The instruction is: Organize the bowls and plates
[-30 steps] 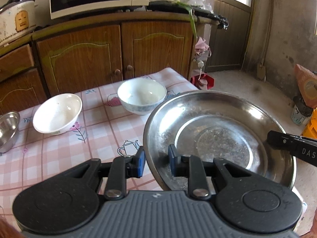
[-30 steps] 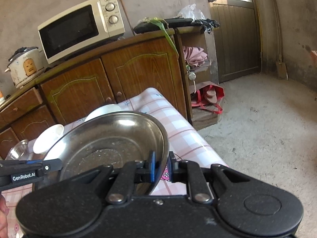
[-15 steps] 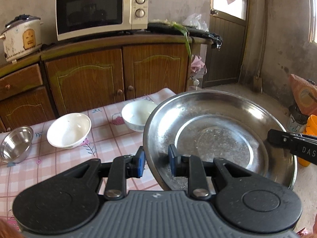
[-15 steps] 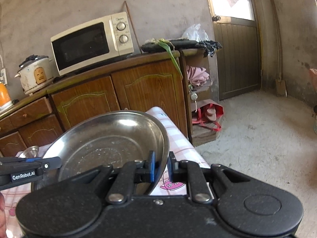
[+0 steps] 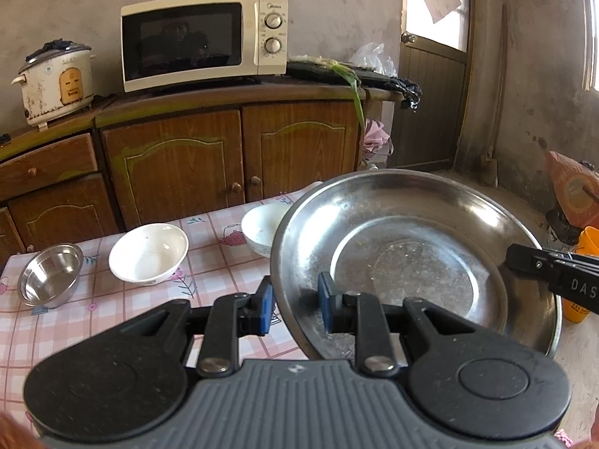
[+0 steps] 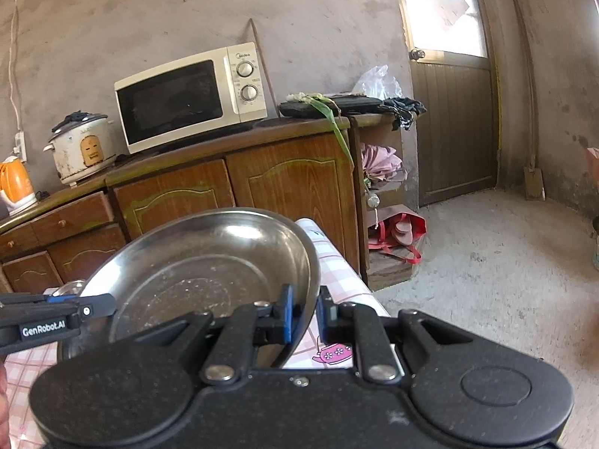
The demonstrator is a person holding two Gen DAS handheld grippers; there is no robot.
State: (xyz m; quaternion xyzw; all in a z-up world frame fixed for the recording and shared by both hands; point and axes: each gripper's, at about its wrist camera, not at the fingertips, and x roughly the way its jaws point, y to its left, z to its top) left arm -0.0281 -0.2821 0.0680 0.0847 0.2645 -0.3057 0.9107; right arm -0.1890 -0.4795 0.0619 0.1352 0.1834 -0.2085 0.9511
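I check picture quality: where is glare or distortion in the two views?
Left wrist view: the window is blown out, the steel plate shows soft reflections, the edges bend. Right wrist view: the window glares too, the cabinet looks curved, and the floor is slightly soft.

My table (image 5: 209, 262) has a pink checked cloth with little teapots and flowers on it. A small shiny metal bowl (image 5: 50, 275) sits near one end. Next to it is a white bowl (image 5: 148, 252), then another white bowl (image 5: 262, 232) farther along.
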